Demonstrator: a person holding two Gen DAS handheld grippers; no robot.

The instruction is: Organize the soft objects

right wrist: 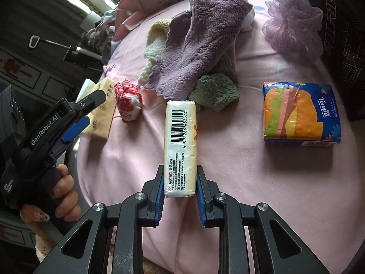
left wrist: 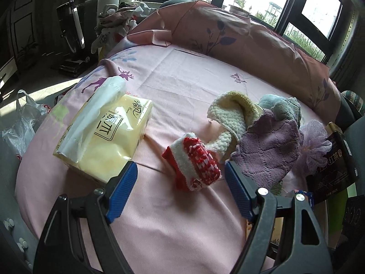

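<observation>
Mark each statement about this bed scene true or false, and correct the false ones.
1. The right gripper is shut on a slim tissue pack. True.
2. The left gripper holds the red-and-white sock. False: its jaws stand open and the sock lies on the pink sheet ahead of them.
3. The blue and orange tissue pack lies flat on the sheet. True.
4. The purple cloth is folded neatly by itself. False: it is draped over a heap of other cloths.
5. The purple mesh puff lies beside a dark box. True.
</observation>
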